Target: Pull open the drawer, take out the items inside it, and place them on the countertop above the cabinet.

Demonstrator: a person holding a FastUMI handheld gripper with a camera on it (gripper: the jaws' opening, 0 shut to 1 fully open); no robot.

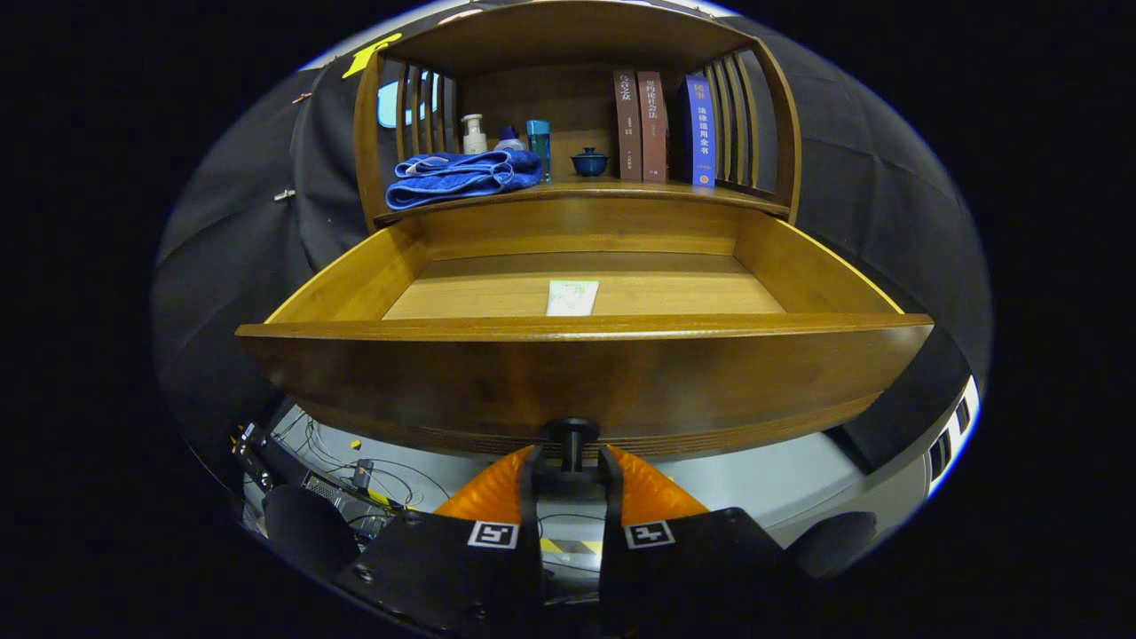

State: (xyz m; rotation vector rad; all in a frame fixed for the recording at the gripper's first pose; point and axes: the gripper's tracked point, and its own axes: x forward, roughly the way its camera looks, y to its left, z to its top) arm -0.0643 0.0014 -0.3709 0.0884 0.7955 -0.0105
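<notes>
- The claw (pixel 572 461) sits clenched on the small dark round knob (pixel 571 437) of the drawer, both fingers (pixel 497 486) pressing its stem from either side, right at the middle of the front panel.
- At twelve o'clock from the knob, the curved brown wooden drawer (pixel 586 373) stands pulled well out, its floor open to view.
- On that floor, straight ahead at twelve o'clock beyond the front rim, lies a flat pale card or packet (pixel 572 297), faintly greenish; what it is exactly, I cannot tell.
- My read: it looks thin and light, probably a bit flexible, and lying flush on smooth wood it will be hard to pinch. Best bet is one finger under a short edge, or sliding it against the drawer wall to lift a lip.
- Further out, the wooden countertop (pixel 568 189) carries a folded blue towel (pixel 461 176) at eleven o'clock, a small blue lidded cup (pixel 589 162) near twelve, and upright books (pixel 661 127) at one o'clock; there is bare space between towel and cup for a drop.
</notes>
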